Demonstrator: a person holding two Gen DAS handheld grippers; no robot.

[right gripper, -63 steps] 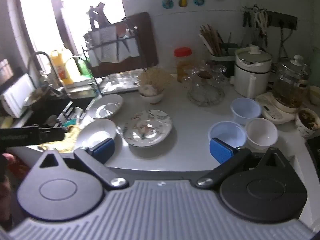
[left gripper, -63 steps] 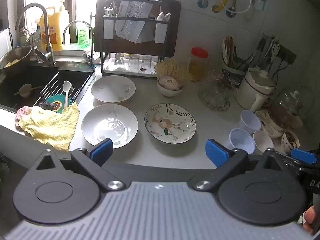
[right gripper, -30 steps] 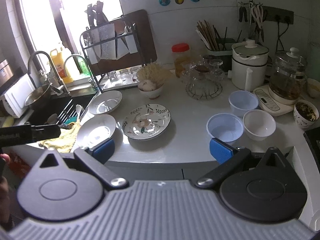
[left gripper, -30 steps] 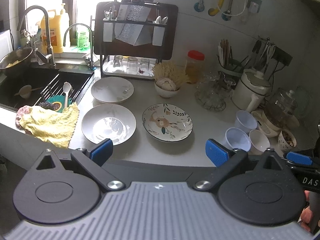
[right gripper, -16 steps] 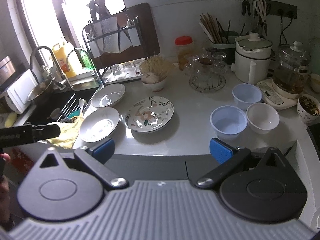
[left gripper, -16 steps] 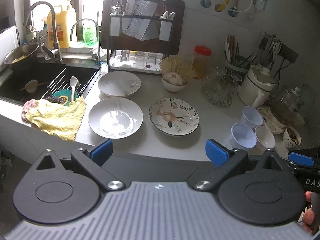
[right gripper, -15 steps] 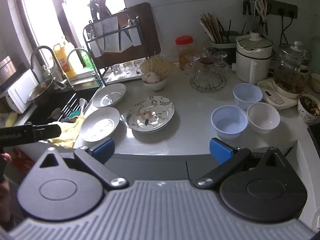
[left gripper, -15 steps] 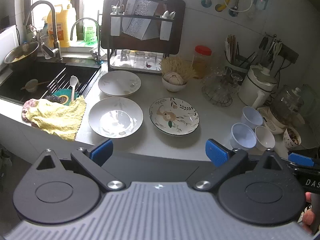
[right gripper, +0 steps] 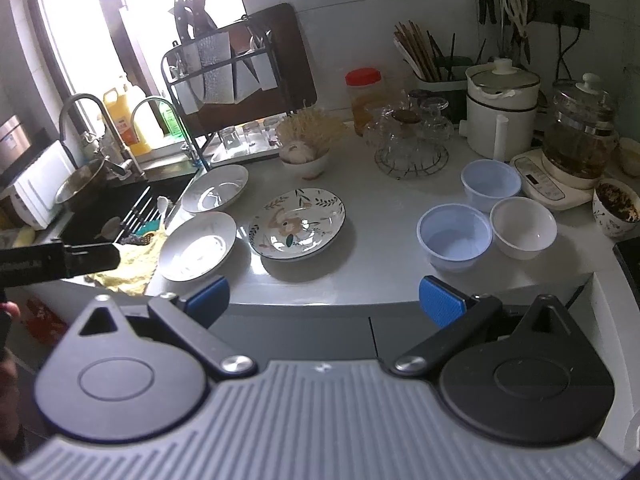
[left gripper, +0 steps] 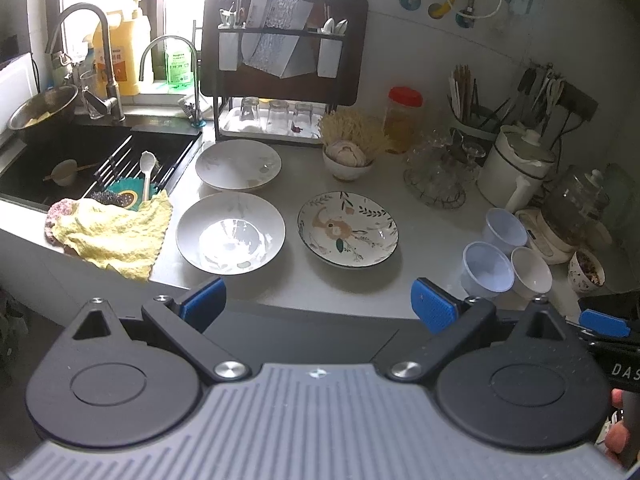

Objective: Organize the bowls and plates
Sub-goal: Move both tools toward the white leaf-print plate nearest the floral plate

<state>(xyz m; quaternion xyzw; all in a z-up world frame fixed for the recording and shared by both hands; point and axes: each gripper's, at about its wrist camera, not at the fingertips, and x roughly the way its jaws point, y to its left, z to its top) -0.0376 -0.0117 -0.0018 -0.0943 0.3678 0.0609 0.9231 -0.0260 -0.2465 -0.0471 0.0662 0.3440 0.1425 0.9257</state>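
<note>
On the grey counter lie a near white plate (left gripper: 231, 232) (right gripper: 197, 246), a far white plate (left gripper: 238, 164) (right gripper: 215, 188) and a floral plate (left gripper: 347, 229) (right gripper: 297, 223). To the right stand a near pale blue bowl (left gripper: 487, 266) (right gripper: 454, 237), a far pale blue bowl (left gripper: 506, 231) (right gripper: 491, 183) and a white bowl (left gripper: 531, 272) (right gripper: 523, 227). My left gripper (left gripper: 318, 307) and my right gripper (right gripper: 326, 298) are both open and empty, held before the counter's front edge.
A sink (left gripper: 60, 160) with a yellow cloth (left gripper: 110, 232) on its rim is at the left. A dish rack (left gripper: 280, 80), a garlic bowl (left gripper: 347, 156), a glass dish (left gripper: 436, 176), a white kettle (left gripper: 516, 168) and a small patterned bowl (left gripper: 586, 272) line the back and right.
Both grippers have drifted slightly in front of the counter. Nothing on the counter has moved and both grippers have stayed open.
</note>
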